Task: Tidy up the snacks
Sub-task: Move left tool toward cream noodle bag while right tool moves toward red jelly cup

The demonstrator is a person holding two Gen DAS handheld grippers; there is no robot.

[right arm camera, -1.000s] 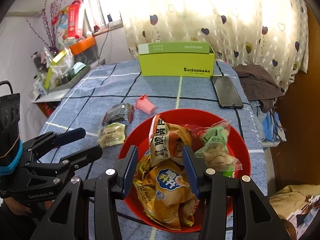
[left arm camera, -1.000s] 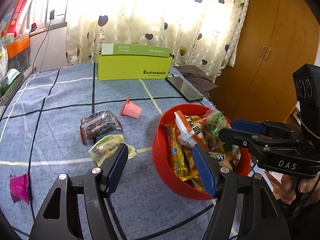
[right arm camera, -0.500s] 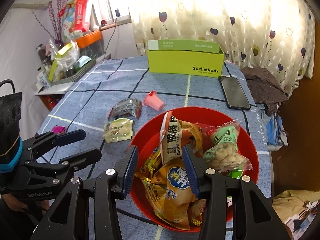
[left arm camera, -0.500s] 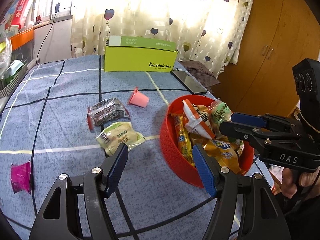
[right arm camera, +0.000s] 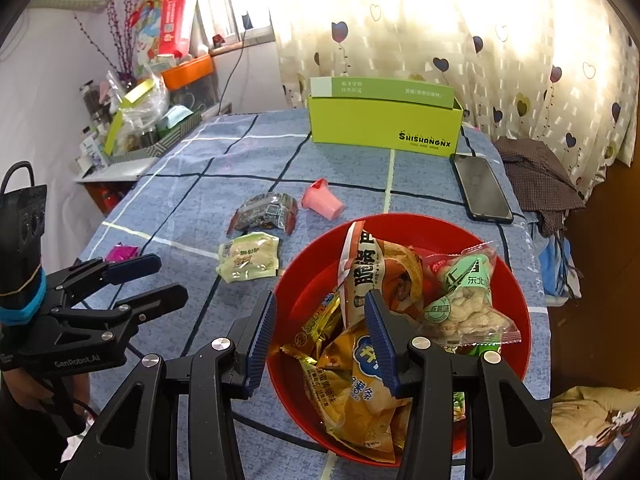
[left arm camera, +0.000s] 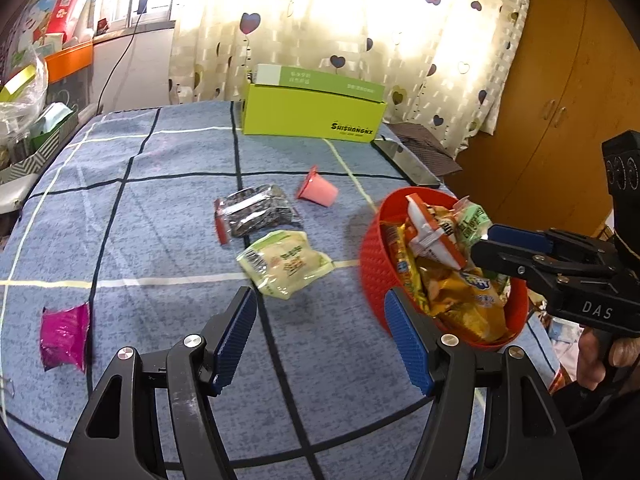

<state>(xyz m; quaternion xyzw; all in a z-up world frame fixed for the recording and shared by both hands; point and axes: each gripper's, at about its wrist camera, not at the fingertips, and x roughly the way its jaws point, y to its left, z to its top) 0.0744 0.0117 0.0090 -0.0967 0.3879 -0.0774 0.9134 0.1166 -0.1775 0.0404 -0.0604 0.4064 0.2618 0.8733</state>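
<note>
Surface: counter [left arm camera: 168, 216] under a blue checked cloth, carrying every snack; a lime-green box [left arm camera: 312, 114] stands at its far edge with a phone [left arm camera: 408, 162] beside it.
Bowl: red bowl [right arm camera: 316, 276] near the right-hand edge, heaped with packets, among them a green peanut bag [right arm camera: 464, 300] and a yellow chip bag [right arm camera: 360, 376].
Right claw: right claw [right arm camera: 320, 340] hangs over the bowl's near rim, jaws about half apart, one finger outside the wall and one over the heap; I see nothing pinched.
Left claw: left claw [left arm camera: 316, 334] is wide open and empty, above bare cloth just left of the bowl.
Loose snacks: pale green packet [left arm camera: 284, 262], dark packet [left arm camera: 256, 216], pink jelly cup [left arm camera: 318, 190] on its side, magenta packet [left arm camera: 64, 336] well off to the left.
Key relation: the pale green packet lies just ahead of the left claw, slightly left of the midline, between it and the dark packet; the left hand is clearly nearer than the right.
Axis: its long side runs roughly across the left-wrist view, tilted a little; likely a forward-and-down reach, closing across the short side.
Remaining: four items outside the bowl, by my count.
</note>
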